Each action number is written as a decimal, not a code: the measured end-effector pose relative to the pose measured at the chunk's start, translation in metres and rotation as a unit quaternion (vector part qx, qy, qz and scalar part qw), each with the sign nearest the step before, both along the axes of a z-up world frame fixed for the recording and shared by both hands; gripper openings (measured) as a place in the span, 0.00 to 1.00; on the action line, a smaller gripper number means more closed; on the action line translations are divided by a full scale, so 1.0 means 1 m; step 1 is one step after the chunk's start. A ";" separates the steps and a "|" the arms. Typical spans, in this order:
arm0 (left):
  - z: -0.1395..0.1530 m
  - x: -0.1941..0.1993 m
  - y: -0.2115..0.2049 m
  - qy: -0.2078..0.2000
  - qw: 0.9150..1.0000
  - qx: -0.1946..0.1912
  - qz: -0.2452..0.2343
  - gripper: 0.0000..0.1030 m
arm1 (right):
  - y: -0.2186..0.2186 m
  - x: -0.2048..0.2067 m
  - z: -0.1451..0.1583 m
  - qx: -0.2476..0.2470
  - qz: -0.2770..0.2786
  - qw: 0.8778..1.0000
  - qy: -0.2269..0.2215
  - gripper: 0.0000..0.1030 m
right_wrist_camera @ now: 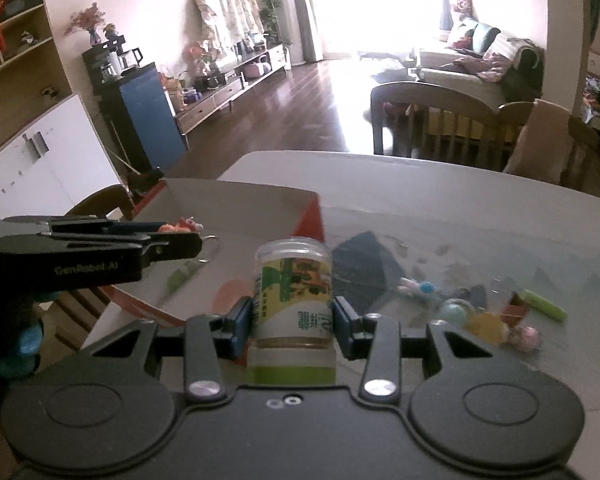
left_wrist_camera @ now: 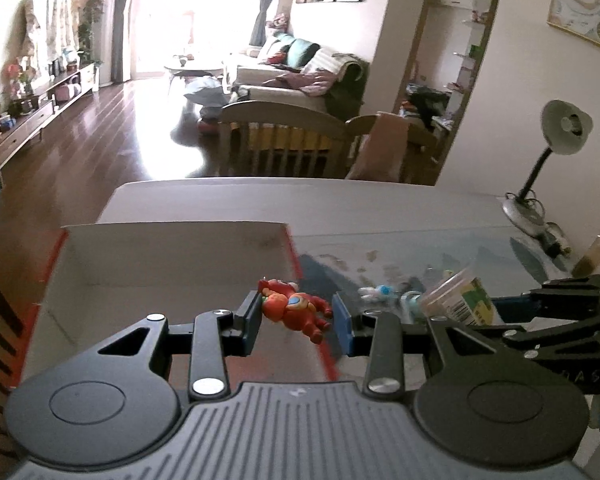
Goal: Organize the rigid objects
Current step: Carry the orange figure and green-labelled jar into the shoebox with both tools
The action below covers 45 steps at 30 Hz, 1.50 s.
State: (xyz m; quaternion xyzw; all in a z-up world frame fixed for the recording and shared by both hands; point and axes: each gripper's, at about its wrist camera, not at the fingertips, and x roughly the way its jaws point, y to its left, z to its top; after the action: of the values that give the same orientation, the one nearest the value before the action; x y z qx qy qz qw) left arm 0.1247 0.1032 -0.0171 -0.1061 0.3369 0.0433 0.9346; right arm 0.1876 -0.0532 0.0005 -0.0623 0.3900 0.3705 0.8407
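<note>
Box (left_wrist_camera: 172, 256) lies ahead and just below the left hand-held gripper (left_wrist_camera: 296, 318), which is clamped on a red figure (left_wrist_camera: 296, 310) over the box's right rim, figure's long axis slanting across the jaws. Right hand-held gripper (right_wrist_camera: 292, 316) grips a jar (right_wrist_camera: 292, 284), upright, right of the box, farther off. Both pitch downward; more toys (right_wrist_camera: 488, 320) on the tabletop (right_wrist_camera: 420, 192)
</note>
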 end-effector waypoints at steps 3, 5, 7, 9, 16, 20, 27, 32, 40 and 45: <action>-0.002 -0.005 0.020 0.004 1.000 -0.002 0.007 0.37 | 0.021 -0.002 -0.002 -0.003 0.008 1.000 0.000 0.40; -0.004 -0.007 0.034 0.007 1.000 -0.001 0.012 0.37 | 0.036 -0.003 -0.005 -0.008 0.017 1.000 -0.002 0.40; -0.008 -0.008 0.049 0.013 1.000 0.002 0.019 0.37 | 0.052 -0.004 -0.010 -0.017 0.023 1.000 -0.004 0.40; -0.013 -0.008 0.063 0.019 0.999 0.005 0.026 0.37 | 0.066 -0.004 -0.016 -0.024 0.028 0.999 -0.002 0.40; -0.036 -0.002 0.109 0.047 0.998 0.014 0.045 0.37 | 0.110 0.002 -0.038 -0.048 0.039 0.998 0.003 0.40; -0.053 0.005 0.128 0.066 0.996 0.023 0.048 0.37 | 0.130 0.008 -0.052 -0.062 0.046 0.997 0.012 0.40; -0.079 0.020 0.142 0.096 0.994 0.038 0.040 0.37 | 0.163 0.011 -0.083 -0.099 0.055 0.993 0.024 0.40; -0.097 0.029 0.148 0.118 0.991 0.055 0.039 0.37 | 0.176 0.009 -0.099 -0.127 0.070 0.989 0.027 0.40; -0.112 0.040 0.141 0.154 0.985 0.079 0.014 0.37 | 0.181 0.011 -0.113 -0.150 0.068 0.985 0.041 0.40; -0.119 0.045 0.144 0.170 0.983 0.073 0.010 0.37 | 0.179 0.005 -0.113 -0.149 0.074 0.985 0.042 0.43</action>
State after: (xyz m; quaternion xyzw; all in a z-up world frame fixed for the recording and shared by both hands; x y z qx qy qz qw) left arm 0.1693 0.2470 -0.1362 -0.0323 0.4855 0.0941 0.8685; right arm 0.1928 0.1256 -0.1120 -0.2002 0.4699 0.3718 0.7751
